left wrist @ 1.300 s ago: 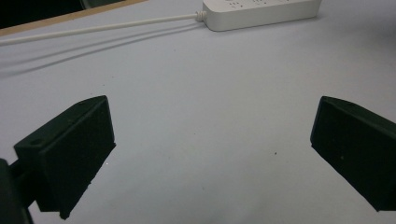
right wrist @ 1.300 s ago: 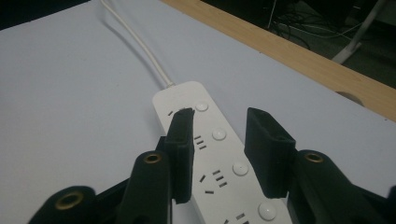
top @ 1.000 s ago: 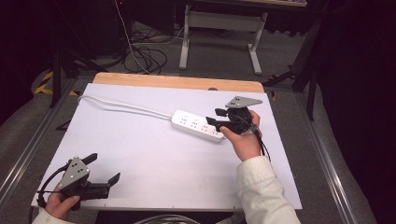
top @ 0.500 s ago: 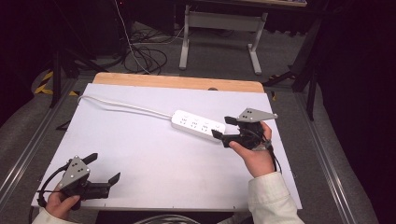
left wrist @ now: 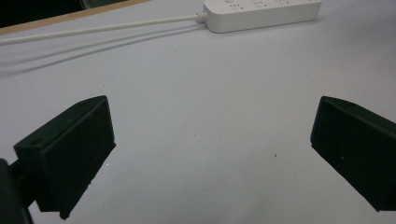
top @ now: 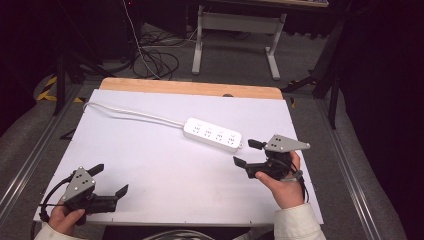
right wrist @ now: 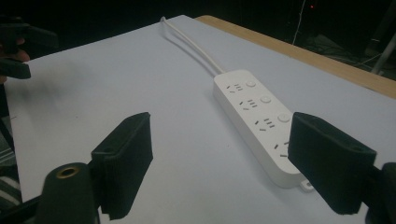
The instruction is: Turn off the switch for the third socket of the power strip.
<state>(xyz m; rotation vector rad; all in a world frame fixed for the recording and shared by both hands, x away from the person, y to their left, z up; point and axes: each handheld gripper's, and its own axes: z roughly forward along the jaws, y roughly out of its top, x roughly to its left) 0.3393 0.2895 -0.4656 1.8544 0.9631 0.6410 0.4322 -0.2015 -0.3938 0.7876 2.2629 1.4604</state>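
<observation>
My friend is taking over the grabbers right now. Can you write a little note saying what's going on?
Left gripper: open, holding nothing, low at the near left corner of the table.
Right gripper: open, holding nothing, just near of the power strip's right end, not touching it.
Power strip: flat mid-table, sockets up, nothing plugged in; its cord runs to the far left corner.
Done: nothing visible.
Left: probably grasping the strip; fingers are not yet around it.

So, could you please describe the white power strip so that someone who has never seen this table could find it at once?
Look at the white table top with a wooden strip along its far edge. Toward the far right of it lies the power strip, a long white bar set aslant. It has four sockets, each with a round button, and a white cord running off to the far left corner.
</observation>
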